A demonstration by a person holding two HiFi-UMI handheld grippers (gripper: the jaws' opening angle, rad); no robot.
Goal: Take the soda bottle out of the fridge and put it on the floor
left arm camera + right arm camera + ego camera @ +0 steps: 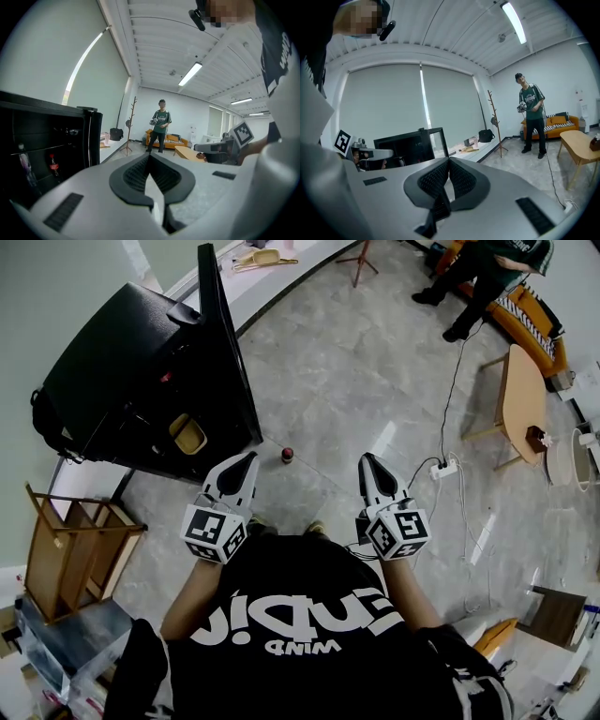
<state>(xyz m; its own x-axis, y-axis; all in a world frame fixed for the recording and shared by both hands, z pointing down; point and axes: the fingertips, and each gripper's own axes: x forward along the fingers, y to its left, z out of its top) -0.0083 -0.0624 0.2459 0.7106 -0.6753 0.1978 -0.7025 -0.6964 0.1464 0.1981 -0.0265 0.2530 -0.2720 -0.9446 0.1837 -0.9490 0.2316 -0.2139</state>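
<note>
A small dark soda bottle [287, 455] with a red cap stands upright on the floor, just in front of the open black fridge [122, 343]. My left gripper [248, 457] is held to the bottle's left, and my right gripper [367, 458] to its right, both apart from it. Each has its jaws shut with nothing between them. In the left gripper view the shut gripper [150, 154] points past the fridge interior [42, 150], where a red-labelled bottle [53, 164] stands on a shelf. In the right gripper view the shut gripper [449, 159] faces the fridge [412, 145].
The fridge door [225, 352] stands open towards me. A wooden rack [70, 549] is at the left. A power strip [442, 468] and cable lie on the floor at the right, near a wooden table [523, 390]. A person [160, 124] stands by an orange sofa [557, 123].
</note>
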